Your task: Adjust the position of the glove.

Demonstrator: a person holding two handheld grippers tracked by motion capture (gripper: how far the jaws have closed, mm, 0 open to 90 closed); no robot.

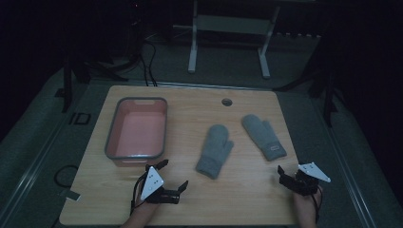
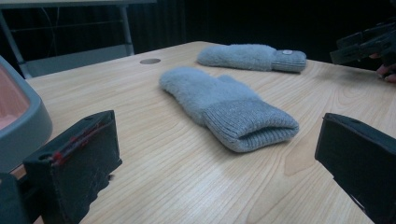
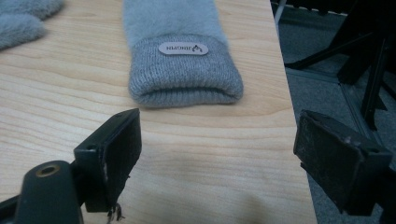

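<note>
Two grey knitted mittens lying flat at centre-right of the high view: near mitten (image 1: pixel 215 151) at frame centre, cuff toward the lower edge; far mitten (image 1: pixel 264 136) just right of it, angled, cuff with a small pale label (image 3: pixel 183 48) toward the lower right, close to the table's right edge. Apart from one another, not touching. Left gripper (image 1: pixel 172 176) at lower left of the high view, jaws spread wide, empty, hovering low over the wood just below the basin; in the left gripper view, near mitten's cuff (image 2: pixel 247 123) seen between the two black jaws, untouched. Right gripper (image 1: pixel 288 174) at lower right of the high view, jaws likewise wide apart and empty; in the right gripper view, labelled cuff just beyond the jaw tips, no contact, right jaw out past the table edge over the floor. Pink basin with grey rim (image 1: pixel 111 130) at left of the tabletop, nothing visible inside. Light wooden table (image 1: pixel 247 199) with a round hole (image 1: pixel 226 102) near the far edge; bare wood along the lower edge between both grippers. Dim room, grey floor, white stand legs (image 1: pixel 192 52) at upper centre, dark cables at upper left.
</note>
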